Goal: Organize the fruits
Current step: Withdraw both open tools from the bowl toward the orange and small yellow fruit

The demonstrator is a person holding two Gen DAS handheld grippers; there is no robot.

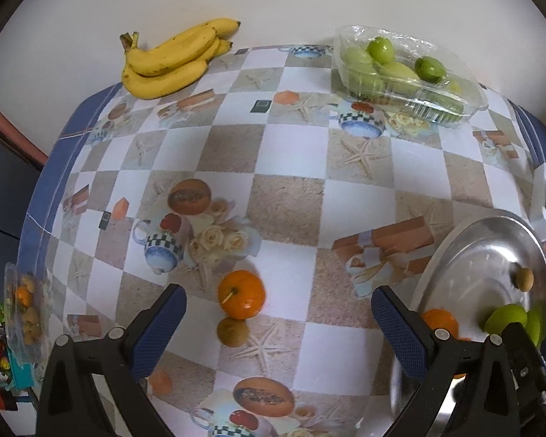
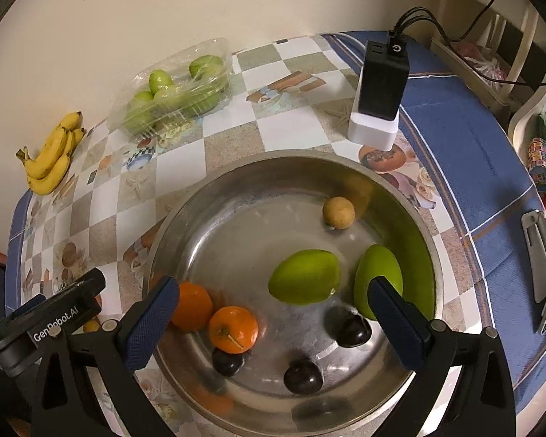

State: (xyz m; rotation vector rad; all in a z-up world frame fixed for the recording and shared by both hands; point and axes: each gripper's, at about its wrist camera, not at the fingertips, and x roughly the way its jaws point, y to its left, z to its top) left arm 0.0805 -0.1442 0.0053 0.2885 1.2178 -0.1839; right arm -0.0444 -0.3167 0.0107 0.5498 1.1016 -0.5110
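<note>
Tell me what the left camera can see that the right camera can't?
Only the left wrist view shows the loose orange on the table with a small brown fruit touching it, between the open left gripper.

Only the right wrist view shows three dark plums in the bowl, the black charger, and the open right gripper.

Both show the bananas, the tray of green fruit and the bowl.

Table [image 1: 291, 196] bears bananas [image 1: 171, 58], bowl [image 2: 185, 218], orange [image 1: 241, 294].
</note>
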